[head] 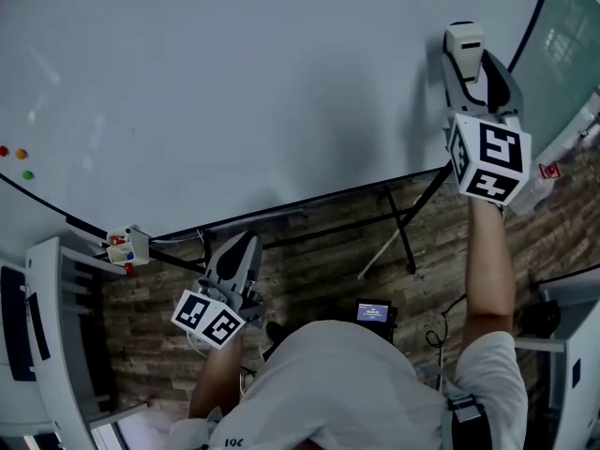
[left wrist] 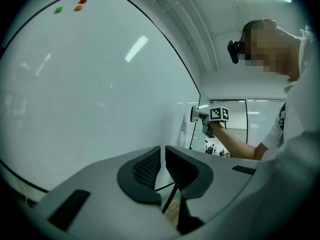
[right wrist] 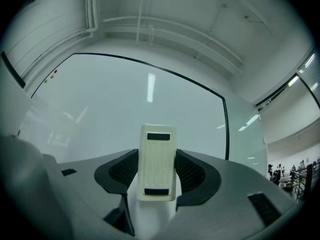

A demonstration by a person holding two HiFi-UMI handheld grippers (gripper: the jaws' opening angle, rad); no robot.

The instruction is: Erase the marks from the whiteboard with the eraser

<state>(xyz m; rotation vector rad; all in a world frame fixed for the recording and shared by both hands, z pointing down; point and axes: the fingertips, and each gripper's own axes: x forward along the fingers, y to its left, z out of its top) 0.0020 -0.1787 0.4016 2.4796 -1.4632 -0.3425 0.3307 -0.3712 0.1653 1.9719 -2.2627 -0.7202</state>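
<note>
The whiteboard fills most of the head view, and I see no marks on it. My right gripper is shut on a cream-white eraser, held against the board near its right edge. In the right gripper view the eraser stands upright between the two dark pads. My left gripper hangs low, below the board's bottom edge, shut with nothing between its jaws. The left gripper view shows the jaws nearly touching and the right gripper far off on the board.
Three small magnets sit at the board's left side. A small box with markers rests on the bottom frame. The board's black stand legs cross the wood floor below. A glass wall lies to the right.
</note>
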